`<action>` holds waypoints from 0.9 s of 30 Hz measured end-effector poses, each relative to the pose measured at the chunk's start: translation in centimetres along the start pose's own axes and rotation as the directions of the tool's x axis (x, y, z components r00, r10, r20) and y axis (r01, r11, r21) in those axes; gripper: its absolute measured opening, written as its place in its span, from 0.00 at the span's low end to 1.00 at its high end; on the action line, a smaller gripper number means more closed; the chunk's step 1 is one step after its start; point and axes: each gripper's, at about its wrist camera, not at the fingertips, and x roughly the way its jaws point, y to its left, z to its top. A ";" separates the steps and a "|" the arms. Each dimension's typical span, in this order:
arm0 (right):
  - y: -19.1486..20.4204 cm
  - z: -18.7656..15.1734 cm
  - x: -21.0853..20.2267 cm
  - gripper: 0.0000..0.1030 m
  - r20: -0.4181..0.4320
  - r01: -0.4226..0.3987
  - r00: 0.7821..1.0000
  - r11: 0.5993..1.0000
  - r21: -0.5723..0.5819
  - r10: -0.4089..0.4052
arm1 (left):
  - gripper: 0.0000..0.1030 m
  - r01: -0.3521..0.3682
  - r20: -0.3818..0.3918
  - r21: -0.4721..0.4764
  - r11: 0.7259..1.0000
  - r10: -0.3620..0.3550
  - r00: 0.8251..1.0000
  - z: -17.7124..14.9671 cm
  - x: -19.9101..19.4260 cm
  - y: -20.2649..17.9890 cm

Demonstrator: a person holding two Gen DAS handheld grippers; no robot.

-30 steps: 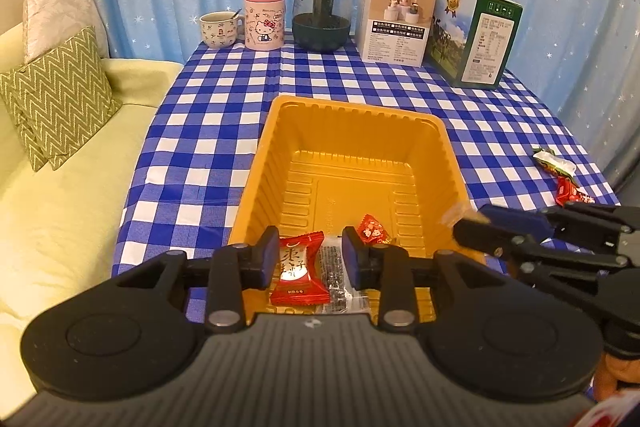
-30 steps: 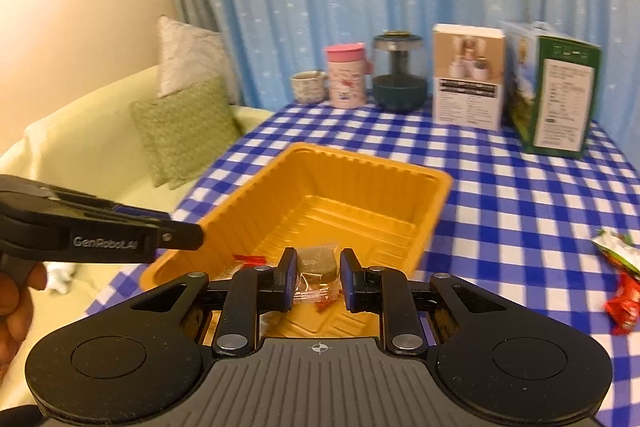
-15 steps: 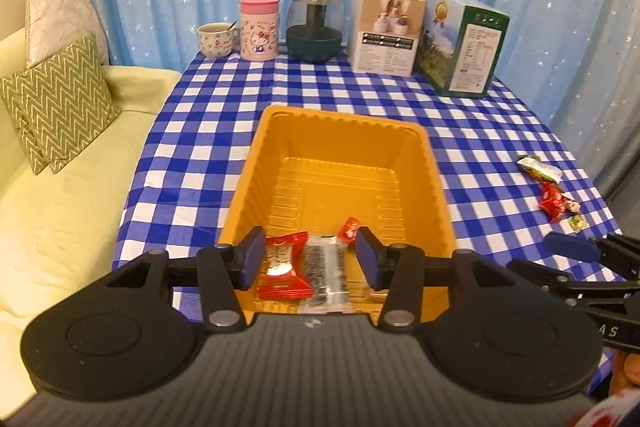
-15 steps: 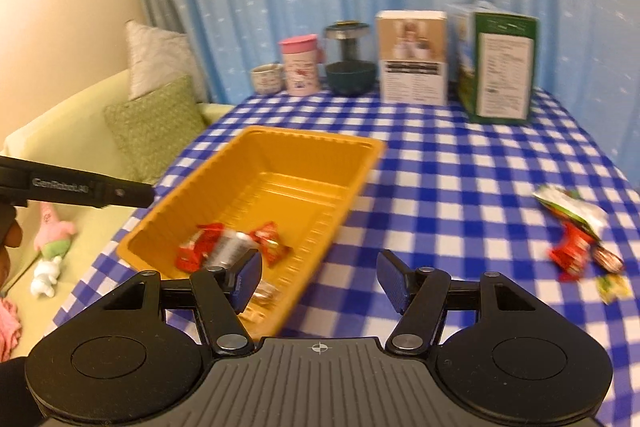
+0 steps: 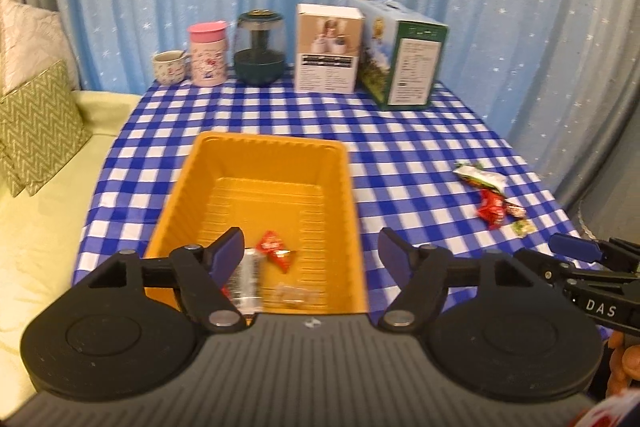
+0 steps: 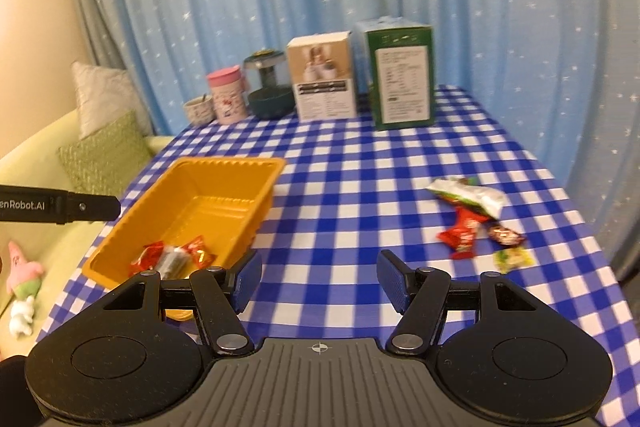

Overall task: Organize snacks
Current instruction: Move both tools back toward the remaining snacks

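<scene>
An orange tray (image 5: 352, 187) (image 6: 264, 195) sits on the blue checked table. In its near end lie a small red snack (image 5: 276, 255) (image 6: 196, 251), a clear-wrapped dark bar (image 5: 246, 277) (image 6: 172, 261), a clear packet (image 5: 294, 293) and a red packet (image 6: 146, 257). My left gripper (image 5: 311, 255) is open and empty above the tray's near end. My right gripper (image 6: 319, 281) is open and empty over the table right of the tray. Several loose snacks lie at the right: a white-green packet (image 5: 478, 179) (image 6: 468, 197), a red one (image 5: 492, 213) (image 6: 460, 233) and smaller ones (image 6: 512, 259).
At the table's back stand a cup (image 5: 170, 67), a pink mug (image 5: 208, 53), a dark glass jar (image 5: 260, 53), a white box (image 5: 330, 49) and a green box (image 5: 402, 53). A sofa with cushions (image 5: 36, 131) lies left. Curtains hang behind.
Both grippers opened and let their snacks fall into the tray. Both pulled back and up, and the right one swung to the right, toward the loose snacks.
</scene>
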 end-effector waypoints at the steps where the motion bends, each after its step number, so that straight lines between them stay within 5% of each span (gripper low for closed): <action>1: -0.3 0.0 -0.4 0.62 0.005 0.007 1.000 1.000 0.004 -0.007 | 0.73 0.008 0.002 0.006 1.000 -0.008 1.000 0.0 0.0 -0.6; 27: -13.4 -2.3 -4.9 0.62 0.009 0.267 0.962 0.948 0.173 -0.273 | 0.78 0.208 -0.049 0.113 0.972 -0.204 0.978 -0.9 5.5 -14.1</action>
